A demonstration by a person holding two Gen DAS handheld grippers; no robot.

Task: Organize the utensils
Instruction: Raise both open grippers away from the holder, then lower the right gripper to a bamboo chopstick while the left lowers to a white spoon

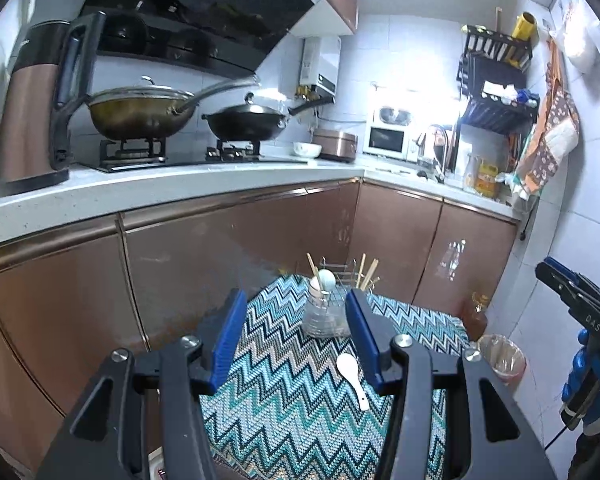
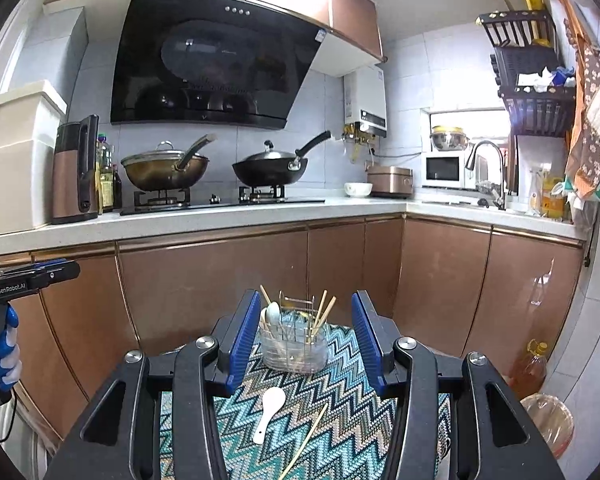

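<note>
A clear utensil holder (image 2: 294, 344) stands at the far end of a zigzag-patterned table (image 2: 340, 408). It holds white spoons and several chopsticks, and it also shows in the left wrist view (image 1: 326, 316). A loose white spoon (image 2: 270, 410) lies on the cloth before it, also seen in the left wrist view (image 1: 353, 376). A single chopstick (image 2: 305, 442) lies beside the spoon. My right gripper (image 2: 305, 344) is open and empty above the near end of the table. My left gripper (image 1: 296, 340) is open and empty, to the left of the right one.
Brown cabinets and a white counter (image 2: 220, 216) run behind the table, with two woks on the stove and a kettle (image 2: 76, 172). A bin with a plastic liner (image 2: 550, 420) and an oil bottle (image 2: 530, 368) stand on the floor at right.
</note>
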